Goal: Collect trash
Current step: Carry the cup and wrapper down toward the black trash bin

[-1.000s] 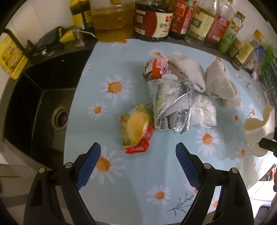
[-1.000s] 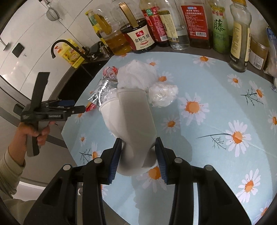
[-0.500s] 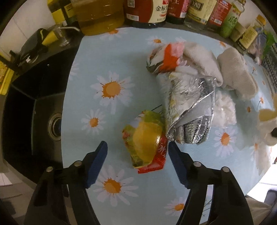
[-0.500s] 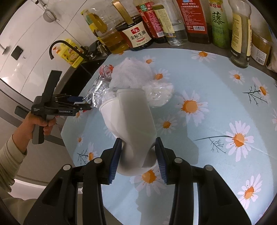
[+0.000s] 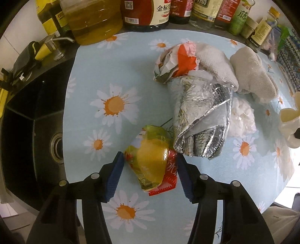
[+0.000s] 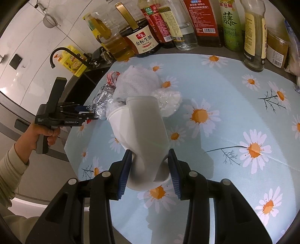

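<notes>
A yellow-green snack wrapper (image 5: 150, 161) with a red edge lies on the daisy-print tablecloth (image 5: 105, 71). My left gripper (image 5: 150, 165) points down over it. Its jaws are closing, and both blue pads touch the wrapper's sides. Just beyond lie a silver foil bag (image 5: 202, 120), a crumpled red-and-white paper (image 5: 176, 63), two beige cloths (image 5: 253, 78) and a clear bag of white stuff (image 5: 241, 118). My right gripper (image 6: 150, 165) is shut on the base of a white paper cup (image 6: 142, 127), held tilted above the cloth with its mouth toward the pile. The left gripper (image 6: 91, 115) shows at the pile's left.
A black sink (image 5: 28, 131) with a drain lies left of the cloth, and a dark faucet (image 6: 58, 54) stands behind it. Oil and sauce bottles (image 5: 148, 13) line the back edge. A person's hand (image 6: 37, 135) holds the left gripper. The cloth's near edge runs close below both grippers.
My left gripper came down toward the snack wrapper and its jaws narrowed from wide apart to touching the wrapper's sides. The right gripper kept still with the cup.
</notes>
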A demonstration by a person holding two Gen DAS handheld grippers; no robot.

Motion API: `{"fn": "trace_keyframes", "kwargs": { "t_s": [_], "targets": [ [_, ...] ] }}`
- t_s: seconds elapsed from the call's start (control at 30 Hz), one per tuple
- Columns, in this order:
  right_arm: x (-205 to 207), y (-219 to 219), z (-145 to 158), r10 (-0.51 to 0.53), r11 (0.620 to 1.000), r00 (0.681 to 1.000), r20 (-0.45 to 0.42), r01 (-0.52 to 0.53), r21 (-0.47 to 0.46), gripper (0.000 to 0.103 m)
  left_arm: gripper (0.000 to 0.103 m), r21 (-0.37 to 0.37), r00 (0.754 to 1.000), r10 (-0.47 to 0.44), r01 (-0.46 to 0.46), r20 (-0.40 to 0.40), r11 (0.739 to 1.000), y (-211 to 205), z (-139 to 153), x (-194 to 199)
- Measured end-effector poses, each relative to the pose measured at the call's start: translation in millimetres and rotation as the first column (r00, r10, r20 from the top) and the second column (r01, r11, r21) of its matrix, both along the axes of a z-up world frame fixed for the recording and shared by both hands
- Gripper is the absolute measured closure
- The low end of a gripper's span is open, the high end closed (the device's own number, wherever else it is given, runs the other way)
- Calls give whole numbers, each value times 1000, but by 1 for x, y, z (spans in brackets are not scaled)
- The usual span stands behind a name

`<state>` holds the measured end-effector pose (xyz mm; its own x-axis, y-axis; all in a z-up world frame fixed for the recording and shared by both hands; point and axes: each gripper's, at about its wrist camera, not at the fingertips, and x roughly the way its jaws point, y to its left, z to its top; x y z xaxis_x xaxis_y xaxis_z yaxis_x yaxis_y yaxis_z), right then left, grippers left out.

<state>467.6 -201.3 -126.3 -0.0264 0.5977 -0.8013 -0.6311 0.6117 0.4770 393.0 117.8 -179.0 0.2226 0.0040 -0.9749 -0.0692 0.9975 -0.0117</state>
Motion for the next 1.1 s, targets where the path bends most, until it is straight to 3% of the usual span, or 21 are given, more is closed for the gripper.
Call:
{"fn": "trace_keyframes", "kwargs": {
  "t_s": [0.47, 1.1],
  "targets": [
    [-26, 9, 8, -18, 1000, 1000, 18, 19, -12, 62, 49, -22, 999, 9, -8, 38, 1000, -4, 16, -37],
    [-114, 39, 28, -13, 1000, 999, 51, 14, -25, 62, 49, -102, 985, 3, 15, 174, 995, -20, 56, -131]
  ]
}}
